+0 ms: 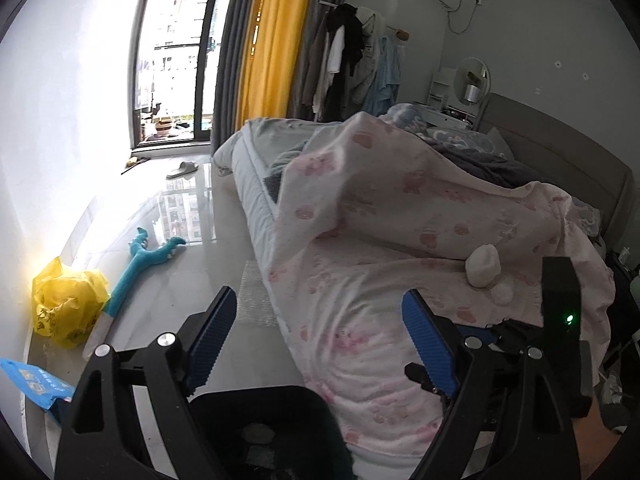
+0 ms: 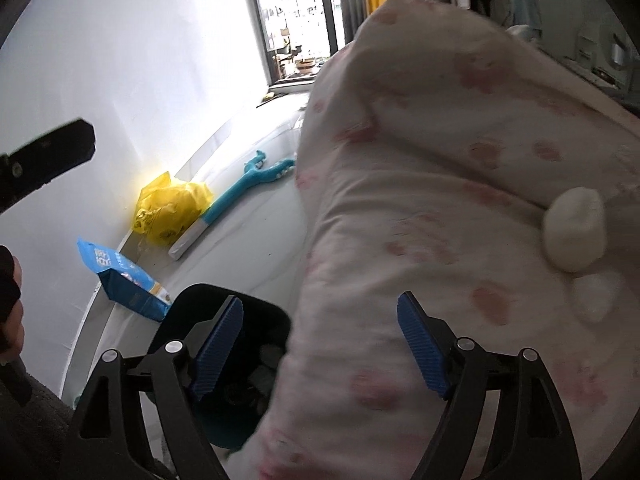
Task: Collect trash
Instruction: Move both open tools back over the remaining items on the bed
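Two crumpled white tissue wads lie on the pink paw-print blanket (image 1: 400,216): a large one (image 1: 483,265) and a small one (image 1: 502,293) just below it. They also show in the right wrist view, the large wad (image 2: 574,234) and the small wad (image 2: 596,296). My left gripper (image 1: 320,344) is open and empty over the bed edge. My right gripper (image 2: 320,348) is open and empty, left of the wads. A black trash bin (image 1: 260,408) stands on the floor beside the bed, below both grippers; it also shows in the right wrist view (image 2: 248,320).
A yellow plastic bag (image 1: 66,306), a blue packet (image 1: 32,384) and a teal toy grabber (image 1: 140,264) lie on the floor by the white wall. A slipper (image 1: 182,169) lies near the balcony door. Clothes hang on a rack (image 1: 352,60) behind the bed.
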`<move>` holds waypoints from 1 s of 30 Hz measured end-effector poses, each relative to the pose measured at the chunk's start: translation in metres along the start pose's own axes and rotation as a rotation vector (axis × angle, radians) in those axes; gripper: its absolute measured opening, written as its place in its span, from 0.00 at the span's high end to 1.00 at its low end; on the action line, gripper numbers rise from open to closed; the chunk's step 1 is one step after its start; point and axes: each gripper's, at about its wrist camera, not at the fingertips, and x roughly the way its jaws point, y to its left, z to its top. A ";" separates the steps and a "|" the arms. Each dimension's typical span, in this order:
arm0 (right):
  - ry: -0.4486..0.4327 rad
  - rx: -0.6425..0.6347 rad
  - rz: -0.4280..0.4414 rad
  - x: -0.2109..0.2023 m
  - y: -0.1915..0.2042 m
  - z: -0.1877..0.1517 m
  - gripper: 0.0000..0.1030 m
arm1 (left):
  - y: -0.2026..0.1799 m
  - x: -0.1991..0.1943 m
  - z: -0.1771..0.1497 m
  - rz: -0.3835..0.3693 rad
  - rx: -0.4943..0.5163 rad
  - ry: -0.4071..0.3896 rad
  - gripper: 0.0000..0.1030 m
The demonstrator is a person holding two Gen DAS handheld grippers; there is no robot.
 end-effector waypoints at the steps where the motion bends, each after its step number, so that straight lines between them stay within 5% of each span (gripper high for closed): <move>1: -0.006 -0.005 -0.008 -0.004 -0.005 0.000 0.20 | -0.004 0.003 0.000 -0.005 0.003 0.000 0.15; 16: -0.064 -0.002 -0.137 -0.044 -0.078 -0.012 0.09 | -0.057 0.031 0.006 -0.039 0.100 -0.005 0.07; 30: -0.068 0.017 -0.186 -0.067 -0.144 -0.026 0.03 | -0.099 0.071 0.010 -0.185 0.136 0.004 0.07</move>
